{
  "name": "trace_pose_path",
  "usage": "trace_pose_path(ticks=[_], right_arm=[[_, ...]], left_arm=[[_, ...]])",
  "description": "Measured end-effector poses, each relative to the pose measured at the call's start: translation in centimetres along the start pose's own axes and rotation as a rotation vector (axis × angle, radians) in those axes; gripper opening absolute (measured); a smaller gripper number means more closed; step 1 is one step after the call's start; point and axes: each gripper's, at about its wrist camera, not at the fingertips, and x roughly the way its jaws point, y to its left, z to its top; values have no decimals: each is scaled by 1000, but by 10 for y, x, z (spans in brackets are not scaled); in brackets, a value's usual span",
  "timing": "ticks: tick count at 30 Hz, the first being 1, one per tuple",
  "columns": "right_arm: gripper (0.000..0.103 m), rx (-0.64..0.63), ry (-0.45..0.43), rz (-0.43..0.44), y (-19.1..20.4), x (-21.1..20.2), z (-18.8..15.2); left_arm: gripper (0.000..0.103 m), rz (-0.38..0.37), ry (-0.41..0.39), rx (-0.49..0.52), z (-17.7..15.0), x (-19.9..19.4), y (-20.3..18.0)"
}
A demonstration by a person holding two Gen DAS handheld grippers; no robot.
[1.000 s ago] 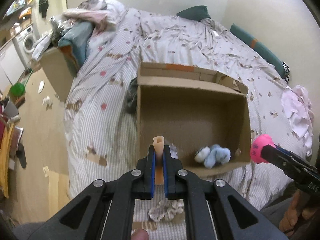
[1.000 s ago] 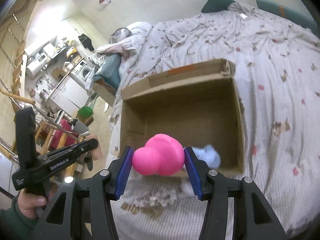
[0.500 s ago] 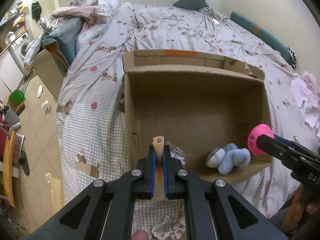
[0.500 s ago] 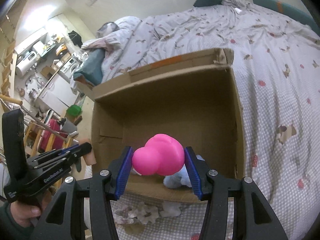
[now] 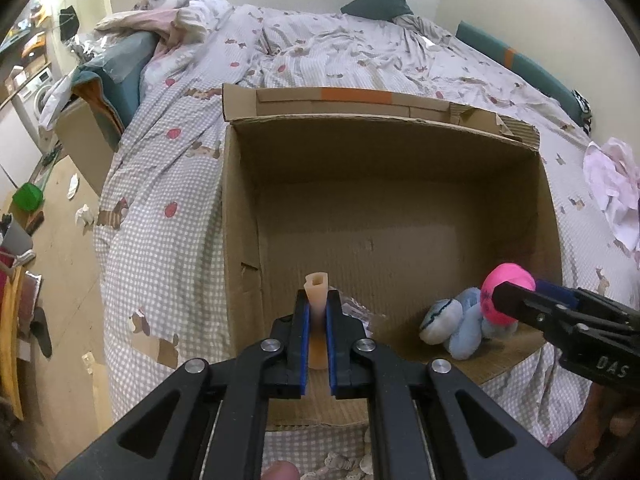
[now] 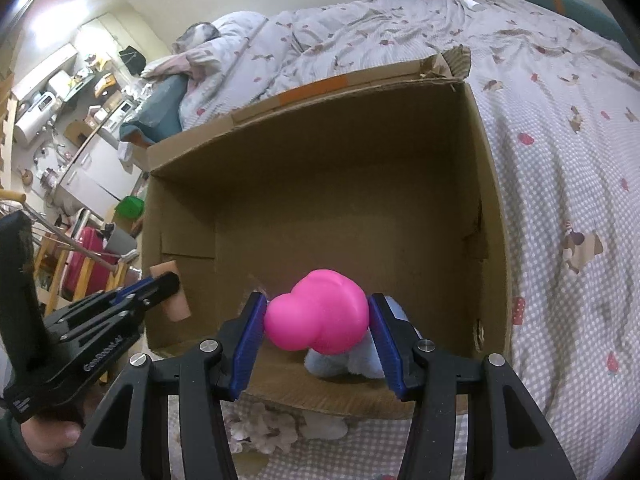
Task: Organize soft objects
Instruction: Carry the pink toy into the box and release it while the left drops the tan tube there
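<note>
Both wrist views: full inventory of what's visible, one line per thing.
Open brown cardboard box: 1, on the bed.
Light-blue plush toy: 1, inside the box, near right corner.
Pink rounded squishy toy: 1, clamped in the right gripper at the box's near edge.
Beige soft hollow-ended piece: 1, clamped in the left gripper.
Grey checked patterned bedspread: 1, under the box.
Dark green pillow: 1, bed's far end.
Left gripper: black, blue pads, shut.
Right gripper: same, shut.

A checked-quilt bed (image 5: 168, 184) carries an open cardboard box (image 5: 240, 216) and crumpled pink cloth (image 5: 612, 184).
</note>
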Motion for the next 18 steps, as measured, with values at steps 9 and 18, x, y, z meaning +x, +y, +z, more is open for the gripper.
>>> trace_pose_path(ticks=[9, 18], right_arm=[[55, 27, 28, -33, -7, 9, -2], [55, 37, 38, -25, -9, 11, -3]], left_arm=[[7, -19, 15, 22, -2, 2, -5], [17, -14, 20, 43, -5, 3, -8]])
